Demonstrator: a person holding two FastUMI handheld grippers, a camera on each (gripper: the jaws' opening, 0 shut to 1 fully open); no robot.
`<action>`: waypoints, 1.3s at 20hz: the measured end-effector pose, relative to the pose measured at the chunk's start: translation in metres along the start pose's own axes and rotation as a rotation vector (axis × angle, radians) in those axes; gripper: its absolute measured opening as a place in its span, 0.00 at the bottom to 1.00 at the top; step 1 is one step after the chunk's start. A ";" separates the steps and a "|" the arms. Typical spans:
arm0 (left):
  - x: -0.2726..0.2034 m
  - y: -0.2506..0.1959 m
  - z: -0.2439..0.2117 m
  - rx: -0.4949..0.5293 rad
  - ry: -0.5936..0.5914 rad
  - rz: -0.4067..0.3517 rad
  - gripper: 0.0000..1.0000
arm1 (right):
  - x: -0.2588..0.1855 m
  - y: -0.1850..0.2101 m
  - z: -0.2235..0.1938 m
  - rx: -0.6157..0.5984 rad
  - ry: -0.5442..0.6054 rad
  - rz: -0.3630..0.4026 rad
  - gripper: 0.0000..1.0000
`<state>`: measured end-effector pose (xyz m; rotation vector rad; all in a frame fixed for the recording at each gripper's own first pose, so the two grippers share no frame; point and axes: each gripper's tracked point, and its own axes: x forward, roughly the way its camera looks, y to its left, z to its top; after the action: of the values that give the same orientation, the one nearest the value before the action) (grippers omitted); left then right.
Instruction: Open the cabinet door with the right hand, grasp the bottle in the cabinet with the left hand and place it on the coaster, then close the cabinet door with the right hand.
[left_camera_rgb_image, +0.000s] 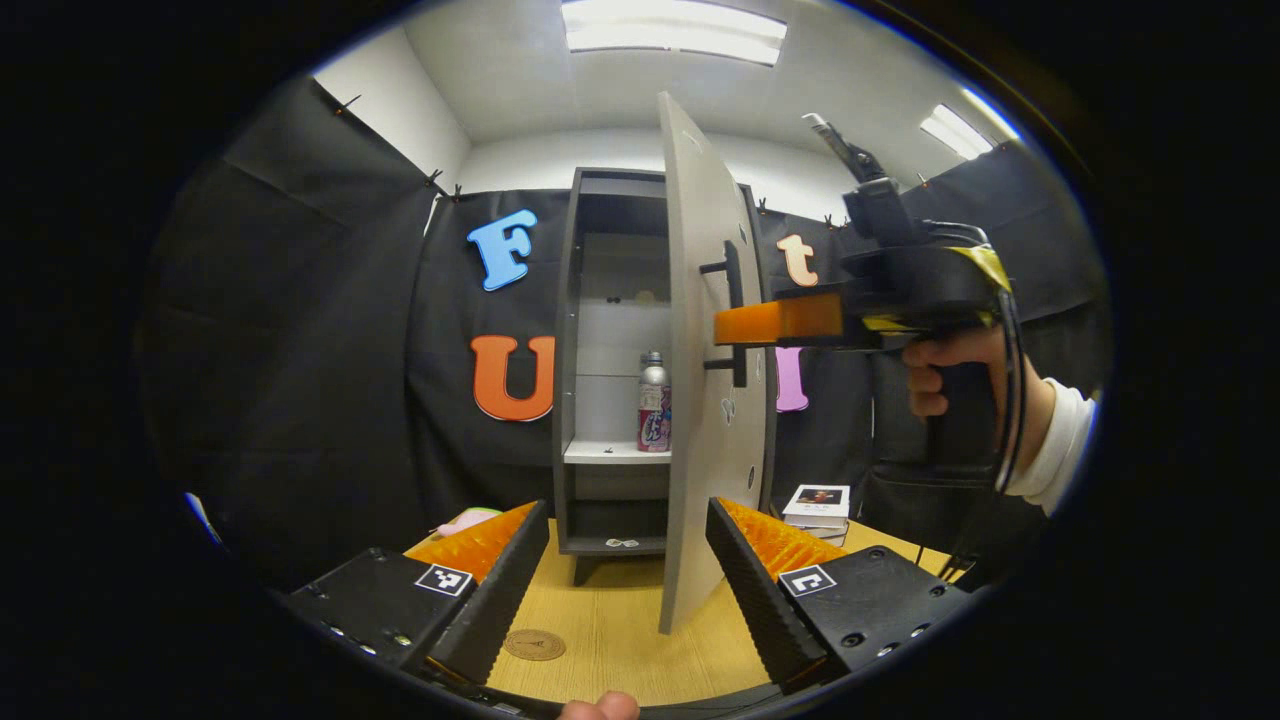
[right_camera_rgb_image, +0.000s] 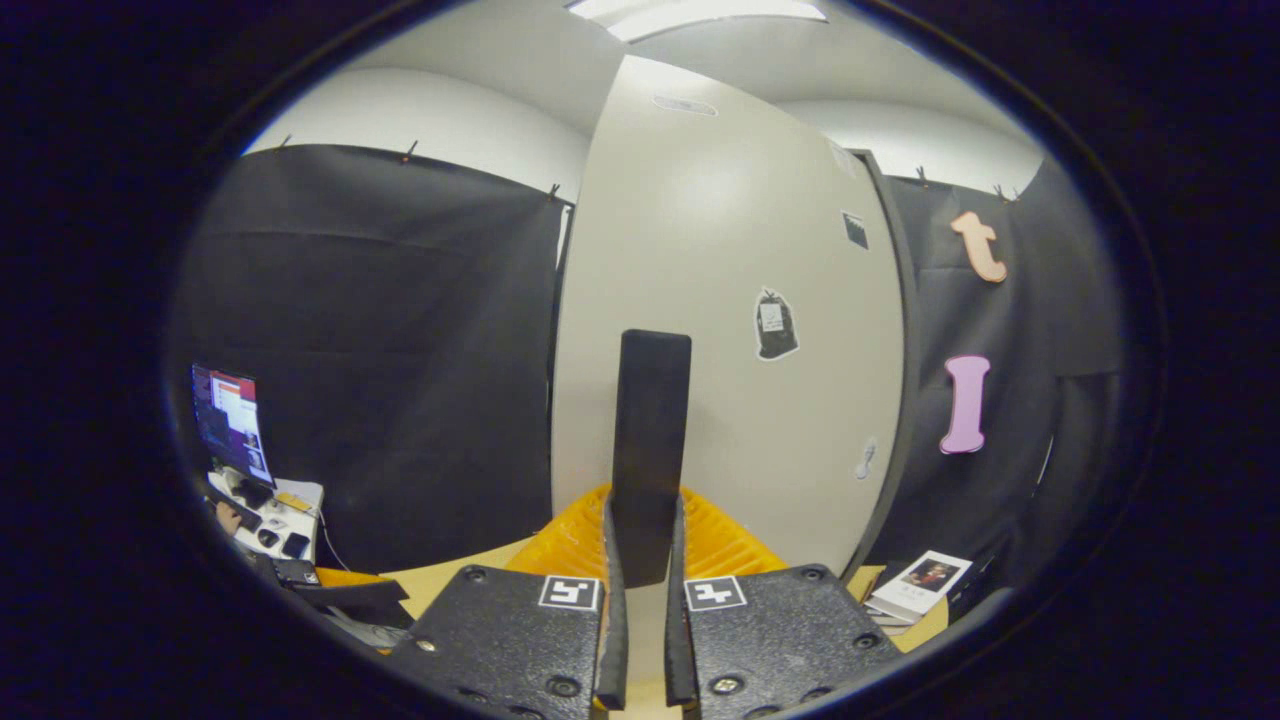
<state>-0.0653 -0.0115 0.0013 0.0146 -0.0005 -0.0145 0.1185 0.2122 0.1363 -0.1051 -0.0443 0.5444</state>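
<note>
One of three task stages under way; two untouched.

Left gripper view:
- Cabinet (left_camera_rgb_image: 610, 360): upright at back of counter (left_camera_rgb_image: 620, 640), interior exposed.
- Cabinet door (left_camera_rgb_image: 700, 380): swung well out, seen nearly edge-on. Opening judged largely done.
- Door handle (left_camera_rgb_image: 737, 315): dark vertical bar on outer face of door, with right hand-held gripper (left_camera_rgb_image: 745, 325) at it, held from the right by a hand (left_camera_rgb_image: 945, 370) in a pale sleeve.
- Bottle (left_camera_rgb_image: 654, 402): upright on a middle shelf (left_camera_rgb_image: 615, 452) inside cabinet, near the door side, not yet grasped.
- Coaster (left_camera_rgb_image: 534, 645): small round disc flat on counter, near front, bare; well apart from bottle.
- Left hand-held gripper (left_camera_rgb_image: 625, 570): released, fingers spread wide, nothing between them, hovering in front of cabinet and well short of bottle.
- Small boxes (left_camera_rgb_image: 818, 503): stacked on counter to right of cabinet.

Right gripper view:
- Right hand-held gripper (right_camera_rgb_image: 645, 555): clenched on door handle (right_camera_rgb_image: 650, 450), both fingers pressed against sides of bar.
- Cabinet door (right_camera_rgb_image: 730, 330): pale outer face close ahead, a few small stickers on it.
- Screen (right_camera_rgb_image: 230, 420): lit, far off at left.

Remaining, as judged: bottle pickup by left hand-held gripper, placement on coaster, closing of door.
</note>
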 end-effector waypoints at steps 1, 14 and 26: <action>0.002 -0.004 -0.001 -0.001 0.002 -0.009 0.95 | -0.007 -0.006 -0.001 -0.001 0.000 -0.020 0.18; 0.010 -0.027 -0.010 -0.028 0.030 -0.069 0.95 | -0.084 -0.092 -0.007 0.009 0.005 -0.291 0.10; 0.006 -0.014 -0.021 -0.013 0.039 -0.015 0.95 | -0.103 -0.144 -0.011 0.020 -0.003 -0.415 0.07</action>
<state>-0.0596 -0.0251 -0.0200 0.0022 0.0389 -0.0288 0.1054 0.0354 0.1405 -0.0726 -0.0614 0.1304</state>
